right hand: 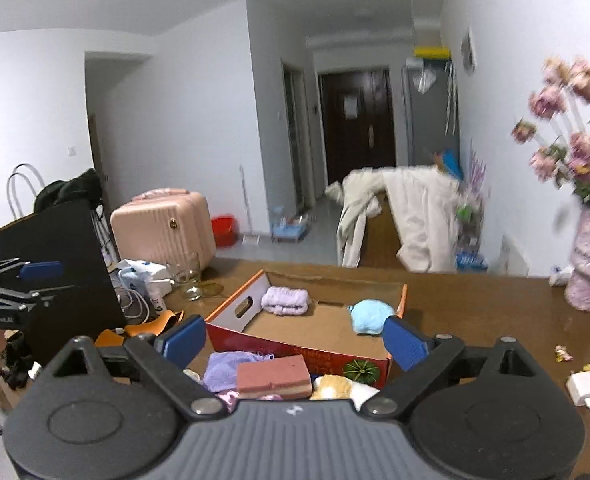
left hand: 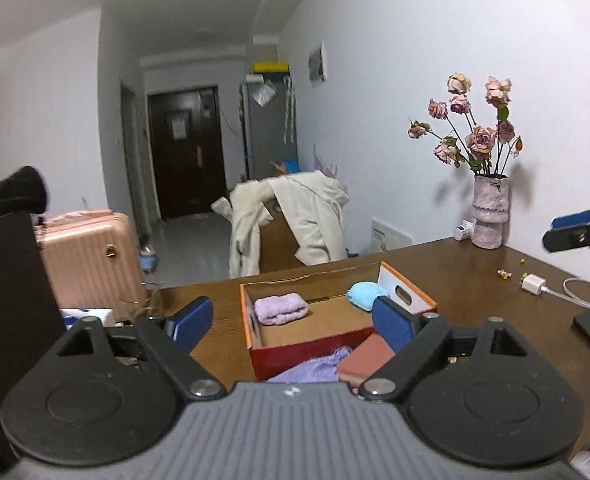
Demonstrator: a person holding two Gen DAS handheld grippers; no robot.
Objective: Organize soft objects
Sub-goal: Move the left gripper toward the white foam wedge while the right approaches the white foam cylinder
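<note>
Left gripper (left hand: 293, 322): lower centre of the left wrist view, blue pads spread wide, nothing between them; also seen at the left edge of the right wrist view (right hand: 23, 280), white lettering on its body too blurred to read with confidence.
Suitcase (left hand: 91, 258): pink, ribbed, left of centre, on the floor beyond the table.
Glass jar (right hand: 188, 278): clear, left of the box, on the table.
Box (left hand: 295, 346): open cardboard, red-orange outer walls, centre of the table; red front wall carries print, unreadable; a green pumpkin-like picture at its lower right corner in the right wrist view.
Purple towel (left hand: 281, 308): rolled, inside the box, far left part of its floor.
Blue plush (left hand: 367, 295): inside the box, far right part, by the white wall with the hand slot.
Purple cloth (right hand: 227, 370): outside the box, against its front wall, lower centre.
Pink sponge (right hand: 274, 376): block just right of the purple cloth, touching it.
Yellow plush (right hand: 333, 387): right of the sponge, partly hidden by the gripper body.
Right gripper (right hand: 295, 344): lower centre of the right wrist view, pads wide apart, empty.
Vase (left hand: 490, 212): pinkish, dried roses, right side by the wall.
Charger (left hand: 535, 284): white plug with cable, far right on the table.
</note>
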